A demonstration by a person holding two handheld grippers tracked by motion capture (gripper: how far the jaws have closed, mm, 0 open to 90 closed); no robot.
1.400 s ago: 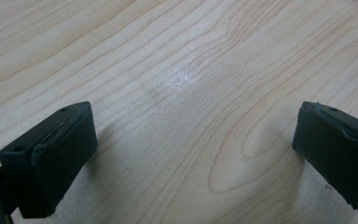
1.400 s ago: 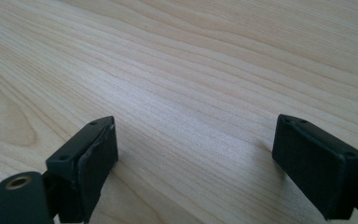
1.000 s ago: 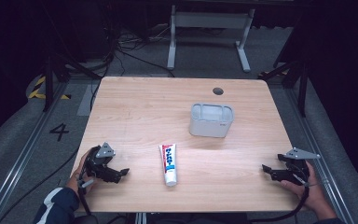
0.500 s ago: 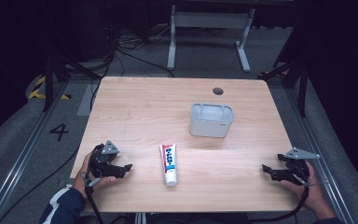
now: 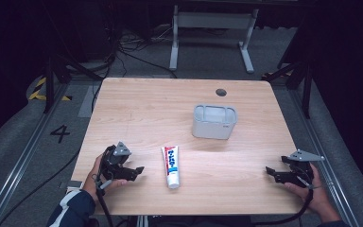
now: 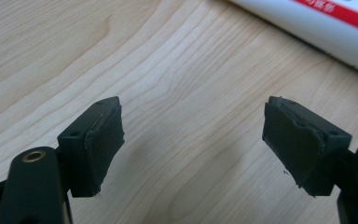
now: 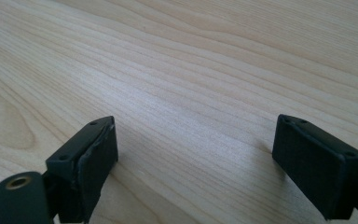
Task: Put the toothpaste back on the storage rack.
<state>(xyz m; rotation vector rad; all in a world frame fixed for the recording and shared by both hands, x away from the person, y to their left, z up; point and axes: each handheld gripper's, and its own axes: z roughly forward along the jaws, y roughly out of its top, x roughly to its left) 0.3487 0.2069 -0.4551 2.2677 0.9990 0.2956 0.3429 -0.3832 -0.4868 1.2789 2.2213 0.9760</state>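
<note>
A white toothpaste tube [image 5: 171, 165] with red and blue print lies near the front middle of the wooden table [image 5: 146, 109]. My left gripper [image 5: 138, 171] hovers just left of the tube and points toward it. Its jaws have just been closing a little, and they stand open with nothing between them. In the left gripper view [image 6: 193, 140] the tube [image 6: 317, 23] crosses the top right corner, beyond the pads. My right gripper [image 5: 270, 173] stays low at the front right and is open over bare wood [image 7: 196, 149]. A grey open container [image 5: 214, 121] stands right of the table's middle.
A round dark hole [image 5: 221, 92] sits near the table's far edge. Behind the table stand a white metal frame [image 5: 212, 21] and loose cables on the floor. Bare wood lies between the tube and my right gripper.
My left gripper has moved right toward the toothpaste tube and risen slightly. The right gripper, tube and container have not moved.
</note>
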